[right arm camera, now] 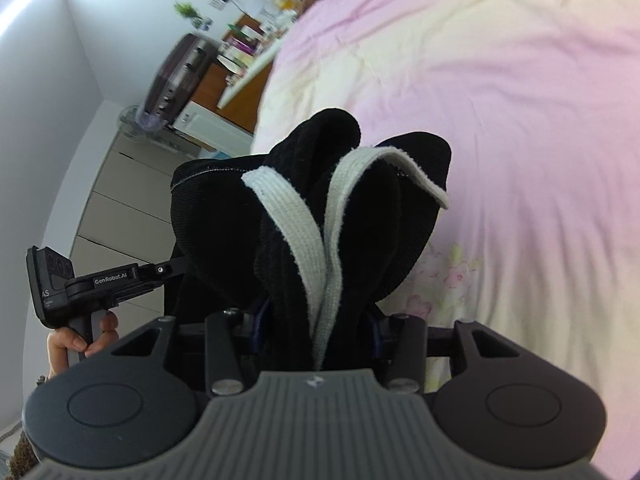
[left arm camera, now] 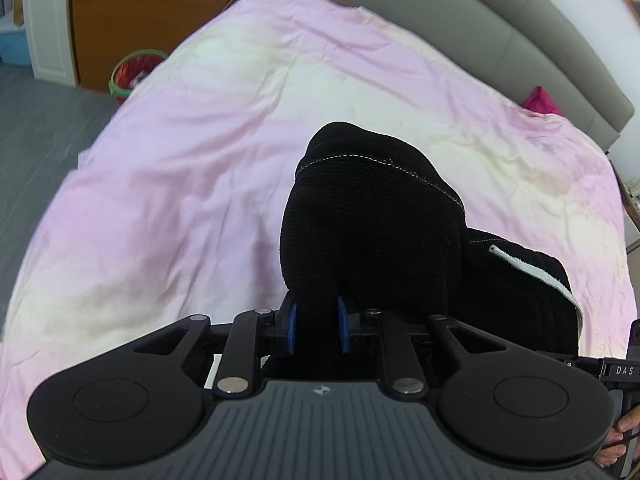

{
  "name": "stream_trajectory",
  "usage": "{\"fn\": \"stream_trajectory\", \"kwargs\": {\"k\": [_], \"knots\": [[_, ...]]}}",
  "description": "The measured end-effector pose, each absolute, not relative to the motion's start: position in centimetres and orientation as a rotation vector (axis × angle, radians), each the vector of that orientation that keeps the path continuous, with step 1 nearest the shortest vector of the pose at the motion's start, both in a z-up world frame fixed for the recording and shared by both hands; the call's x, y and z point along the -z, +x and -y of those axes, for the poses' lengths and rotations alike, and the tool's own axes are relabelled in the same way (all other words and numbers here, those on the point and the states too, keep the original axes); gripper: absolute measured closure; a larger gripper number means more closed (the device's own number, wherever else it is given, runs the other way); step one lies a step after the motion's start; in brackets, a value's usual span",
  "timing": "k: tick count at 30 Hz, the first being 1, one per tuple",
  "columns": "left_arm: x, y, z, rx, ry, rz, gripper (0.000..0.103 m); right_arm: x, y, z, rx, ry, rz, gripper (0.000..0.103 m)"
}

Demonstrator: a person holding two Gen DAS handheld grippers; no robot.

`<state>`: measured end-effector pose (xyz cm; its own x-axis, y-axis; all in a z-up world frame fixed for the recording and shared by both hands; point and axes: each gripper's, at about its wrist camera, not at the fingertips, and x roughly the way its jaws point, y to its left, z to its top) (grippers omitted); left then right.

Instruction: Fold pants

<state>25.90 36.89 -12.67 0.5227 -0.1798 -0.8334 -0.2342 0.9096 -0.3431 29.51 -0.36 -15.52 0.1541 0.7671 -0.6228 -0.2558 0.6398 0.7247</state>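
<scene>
"GenRobot.AI" printed in white on the black handheld left gripper (right arm camera: pixel 172 270) at the lower left of the right wrist view, with the letters "AS" on its camera housing just below. "DAS" legible on the black body of the other handheld unit at the lower right edge of the left wrist view. A small round emblem on each ribbed grey gripper base, too small to read.

Left gripper (left arm camera: pixel 318 326), lower centre of the left wrist view: blue-padded fingers (left arm camera: pixel 292 328) drawn close together, clenched on a bunched fold of the black ribbed knit pants (left arm camera: pixel 368 232). Cloth swelling up from the pads into a rounded mass at frame centre, a line of pale stitching across its top, a strip of white ribbed trim (left arm camera: pixel 536 270) at its right.

Right gripper (right arm camera: pixel 318 328), lower centre of the right wrist view: jaws about half apart, clamped on a thicker bundle of the same black pants (right arm camera: pixel 392 216), blue pads mostly hidden by cloth. Two white ribbed bands (right arm camera: pixel 296 240) running down through the bundle into the gap between the fingers.

Pants held above a pink and cream bedsheet (left arm camera: pixel 192 160) filling most of both views; whether any part touches the sheet, not discernible. A person's hand (right arm camera: pixel 86 340) gripping the left unit's handle at lower left.
</scene>
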Motion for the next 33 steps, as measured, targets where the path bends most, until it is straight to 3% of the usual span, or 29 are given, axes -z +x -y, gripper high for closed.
{"fn": "stream_trajectory", "kwargs": {"k": [10,14,15,18,22,23,26,30,33], "knots": [[20.3,28.9,-39.7,-0.096,-0.468,-1.132,0.079,23.6,33.3,-0.9,-0.687,0.447,-1.304,0.060],[19.7,27.9,-39.7,-0.100,-0.470,-1.114,0.071,25.8,33.2,-0.3,-0.663,0.479,-1.320,0.048],[19.2,27.5,-39.5,-0.105,-0.448,-1.108,0.064,25.7,33.0,-0.3,-0.659,0.474,-1.313,0.044],[17.1,25.8,-38.7,-0.116,-0.374,-1.092,0.058,23.9,32.5,-0.7,-0.672,0.376,-1.268,0.042],[14.2,22.0,-36.6,-0.071,-0.235,-1.054,0.056,19.9,30.4,-0.4,-0.664,0.158,-1.110,0.042],[13.7,20.9,-35.9,-0.062,-0.198,-1.044,0.056,18.8,29.4,-0.5,-0.653,0.096,-1.052,0.043],[13.2,17.8,-34.5,-0.048,-0.129,-1.021,0.056,15.6,26.1,-0.7,-0.700,-0.031,-0.888,0.062],[16.4,15.9,-33.4,-0.044,-0.108,-1.103,0.061,15.9,23.1,-2.8,-0.783,-0.129,-0.879,0.069],[19.4,15.0,-32.8,-0.079,-0.041,-1.149,0.059,19.0,21.9,-4.1,-0.740,-0.191,-0.950,0.067]]}}
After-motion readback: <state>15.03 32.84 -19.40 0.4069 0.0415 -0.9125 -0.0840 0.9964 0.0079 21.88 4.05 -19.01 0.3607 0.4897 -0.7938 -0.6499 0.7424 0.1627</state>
